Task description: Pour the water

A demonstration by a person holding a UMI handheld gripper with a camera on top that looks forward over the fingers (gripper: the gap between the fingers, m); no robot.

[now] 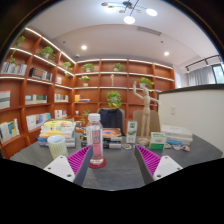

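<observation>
I have the gripper (118, 160) held level over a grey table (120, 172), its fingers spread wide with nothing between them; the magenta pads (149, 160) face each other across bare tabletop. The bottle (96, 140) stands upright just ahead of the left finger, a little inside its tip line, clear plastic with a pale cap and a red base. It is not between the fingers and I see no contact with either one. Left of the bottle sits a white ribbed cup (57, 147), also ahead of the left finger and apart from it. Beyond both, farther across the table, lie some boxes (170, 137) and small packets, and a wooden figure (141, 110) stands upright behind them, ahead of the right finger. Past the table, orange shelves (60, 85) line the walls, holding books and potted plants (114, 99), and round lights (129, 19) glow in the ceiling overhead.
</observation>
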